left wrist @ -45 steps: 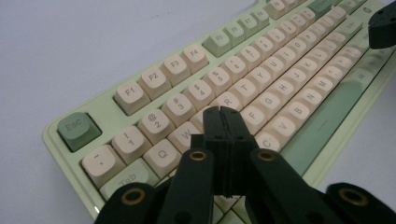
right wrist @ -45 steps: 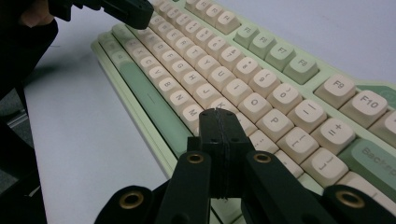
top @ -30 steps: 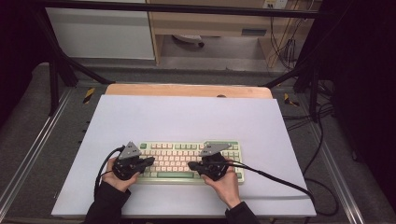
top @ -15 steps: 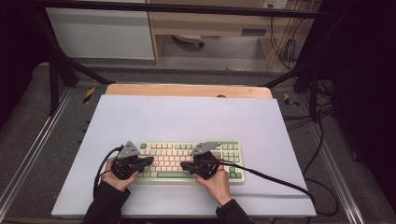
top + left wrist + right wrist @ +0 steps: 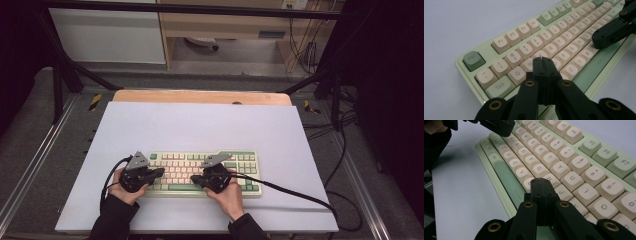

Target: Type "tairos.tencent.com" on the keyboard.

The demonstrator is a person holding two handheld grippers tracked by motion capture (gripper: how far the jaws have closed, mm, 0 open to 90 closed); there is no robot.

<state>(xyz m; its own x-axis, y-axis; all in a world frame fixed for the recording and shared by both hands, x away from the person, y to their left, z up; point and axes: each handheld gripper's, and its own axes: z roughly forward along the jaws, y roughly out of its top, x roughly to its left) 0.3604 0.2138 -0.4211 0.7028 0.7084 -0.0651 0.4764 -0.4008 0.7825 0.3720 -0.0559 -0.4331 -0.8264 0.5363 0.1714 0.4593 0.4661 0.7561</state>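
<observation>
- The green and cream keyboard (image 5: 205,172) is lying near the tabletop's front edge.
- Both the left gripper (image 5: 541,60) and the right gripper (image 5: 541,180) are hovering fully closed, holding nothing.
- A closed tip is risking pressing two neighbouring keys together.

The keyboard (image 5: 544,45) looks like plastic: matt cream and sage-green keycaps in a smooth, slightly glossy pale green case. The left gripper (image 5: 544,65) and right gripper (image 5: 541,185) have matt black plastic jaws with brass-coloured rivets. The mat (image 5: 200,125) is smooth, matt lilac on a wooden table (image 5: 200,97)
</observation>
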